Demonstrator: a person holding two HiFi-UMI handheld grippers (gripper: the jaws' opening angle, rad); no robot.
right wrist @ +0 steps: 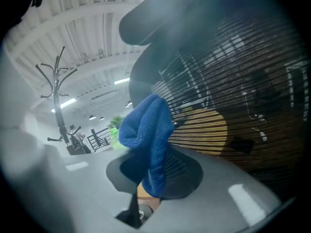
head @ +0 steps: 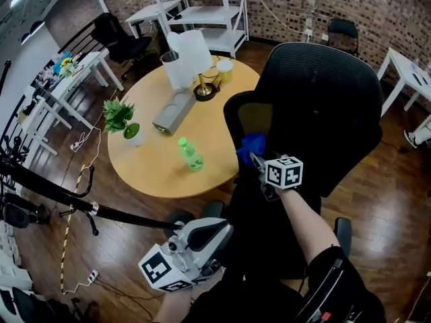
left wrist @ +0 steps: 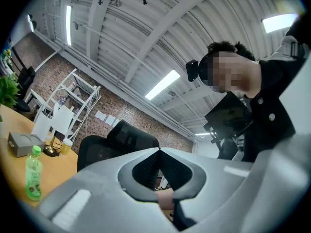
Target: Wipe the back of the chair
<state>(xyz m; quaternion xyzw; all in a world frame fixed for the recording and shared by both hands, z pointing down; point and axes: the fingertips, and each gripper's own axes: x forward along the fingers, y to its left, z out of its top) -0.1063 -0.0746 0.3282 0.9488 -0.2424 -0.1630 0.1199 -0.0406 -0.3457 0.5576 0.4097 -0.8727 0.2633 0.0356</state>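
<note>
The black mesh chair back (head: pixel 316 106) stands in the middle right of the head view, pushed against the round table. My right gripper (head: pixel 256 157) is shut on a blue cloth (head: pixel 250 147) and holds it against the left edge of the chair back. In the right gripper view the folded blue cloth (right wrist: pixel 148 130) sticks up from between the jaws of the right gripper (right wrist: pixel 154 176), with the chair mesh (right wrist: pixel 233 81) close behind it. My left gripper (head: pixel 224 231) hangs low at the bottom, away from the chair back. Seen in its own view, the left gripper (left wrist: pixel 159 150) is shut and holds nothing.
A round wooden table (head: pixel 151 177) lies left of the chair, with a green bottle (head: pixel 190 153), a potted plant (head: pixel 121 118), a grey box (head: pixel 173 111) and a cup (head: pixel 225 69) on it. A black coat stand (head: pixel 47 190) leans at the left. White shelves (head: pixel 202 9) stand at the back.
</note>
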